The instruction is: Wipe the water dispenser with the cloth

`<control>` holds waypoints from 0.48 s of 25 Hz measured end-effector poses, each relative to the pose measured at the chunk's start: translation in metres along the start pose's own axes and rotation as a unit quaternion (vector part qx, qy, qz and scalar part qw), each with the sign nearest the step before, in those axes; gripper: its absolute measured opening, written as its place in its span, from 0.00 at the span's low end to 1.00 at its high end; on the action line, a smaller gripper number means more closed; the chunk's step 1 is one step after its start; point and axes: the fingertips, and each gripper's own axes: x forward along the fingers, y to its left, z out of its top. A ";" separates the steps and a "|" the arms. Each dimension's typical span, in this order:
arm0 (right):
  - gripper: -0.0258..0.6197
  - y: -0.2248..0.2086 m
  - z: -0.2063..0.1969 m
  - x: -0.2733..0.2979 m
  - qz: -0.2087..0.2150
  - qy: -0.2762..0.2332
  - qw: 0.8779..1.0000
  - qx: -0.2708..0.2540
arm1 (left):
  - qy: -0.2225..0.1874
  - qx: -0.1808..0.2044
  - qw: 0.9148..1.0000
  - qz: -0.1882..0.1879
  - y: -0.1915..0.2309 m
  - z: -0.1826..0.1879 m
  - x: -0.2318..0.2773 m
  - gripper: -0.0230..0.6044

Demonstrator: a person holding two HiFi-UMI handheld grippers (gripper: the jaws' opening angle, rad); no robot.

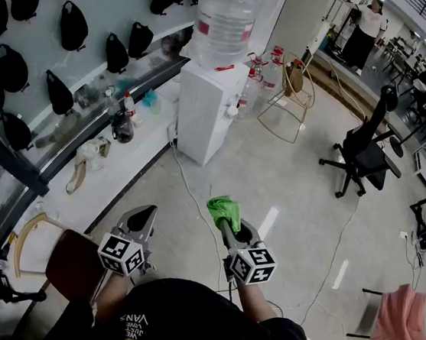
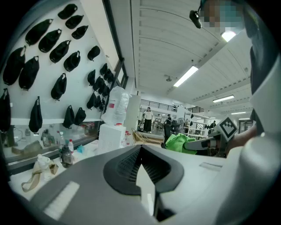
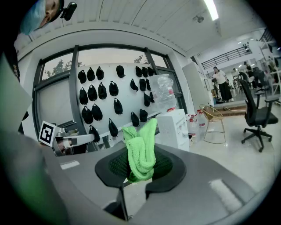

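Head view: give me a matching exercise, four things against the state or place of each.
1 cloth
2 water dispenser
3 office chair
4 left tool

A shut, nothing in it
B black, on open floor
C white, bottle on top
D green, gripped by right tool

Pairs: 1-D, 2-C, 3-B, 4-A

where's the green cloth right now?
Clamped in the right hand-held gripper, low centre of the head view: the green cloth is over the floor, well short of the white water dispenser ahead by the counter.
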 end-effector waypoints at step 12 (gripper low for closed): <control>0.18 -0.005 -0.002 0.022 -0.022 -0.017 0.999 0.022 | 0.005 -0.005 1.000 -0.019 0.023 -0.010 0.011 0.04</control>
